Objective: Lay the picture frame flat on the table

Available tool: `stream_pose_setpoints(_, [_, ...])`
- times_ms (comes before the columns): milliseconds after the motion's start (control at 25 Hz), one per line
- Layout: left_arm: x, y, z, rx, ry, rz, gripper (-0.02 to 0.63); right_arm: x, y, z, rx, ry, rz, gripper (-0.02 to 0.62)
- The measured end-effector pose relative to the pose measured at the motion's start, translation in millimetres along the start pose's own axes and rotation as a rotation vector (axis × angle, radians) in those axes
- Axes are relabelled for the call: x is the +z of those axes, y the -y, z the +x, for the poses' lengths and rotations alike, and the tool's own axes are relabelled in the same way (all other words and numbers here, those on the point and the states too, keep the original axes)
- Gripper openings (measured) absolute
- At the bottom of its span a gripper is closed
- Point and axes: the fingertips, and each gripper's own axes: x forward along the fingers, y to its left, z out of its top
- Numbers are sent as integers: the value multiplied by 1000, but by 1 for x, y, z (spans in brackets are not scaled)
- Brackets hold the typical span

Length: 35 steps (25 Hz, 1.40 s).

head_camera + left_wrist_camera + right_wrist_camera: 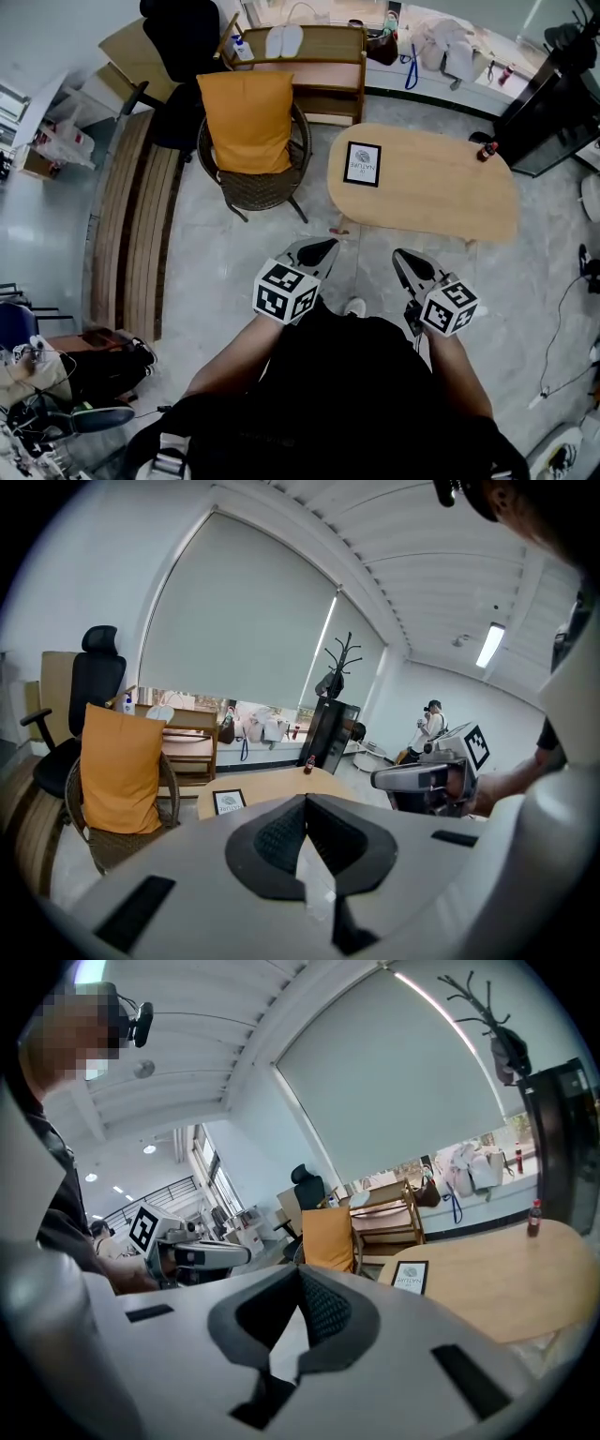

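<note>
You hold both tools in close to your body, well short of the work. The left gripper (317,251) has its fingers pressed together with nothing between them. The right gripper (405,261) is the same, together and empty. The picture frame (363,164) stands near your left end of the wooden surface (441,192). It is well apart from the small bottle (487,150) at the far right end and not far from the chair with the orange cushion (248,122).

The step in hand looks like the approach, so walk in first, because from here the frame seems out of reach. Part one pair of fingers before you arrive. Take the frame by its top edge rather than a side, since that should give you control of the tip. Lower it slowly and let go only once it lies fully on the wood. Keeping the other gripper near the bottom edge should stop it sliding.

The frame sits in portrait, with its long axis running upright and its printed face turned toward you. No view shows whether a rear prop holds it up.
</note>
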Motion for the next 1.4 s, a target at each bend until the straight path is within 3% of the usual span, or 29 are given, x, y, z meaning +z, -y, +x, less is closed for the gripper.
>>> stream_pose_setpoints(320, [13,-12,-28,-28,31,57,5,-7,-43,2,-36,42,-22,2])
stream_pose_setpoints(560, [6,-39,-59,-62,-22,137,5,-13,-75,31,1,107,200,2])
stream_pose_setpoints(840, [-3,-70,-89,-92,-64,148,5,-16,-107,59,-33,122,211,2])
stream_pose_setpoints(1040, [7,-86,-100,-84,-32,138,5,-6,-112,63,-19,182,299,2])
stream_pose_setpoints(1400, [3,-87,-110,-77,-11,115,5,-6,-121,56,-45,170,225,2])
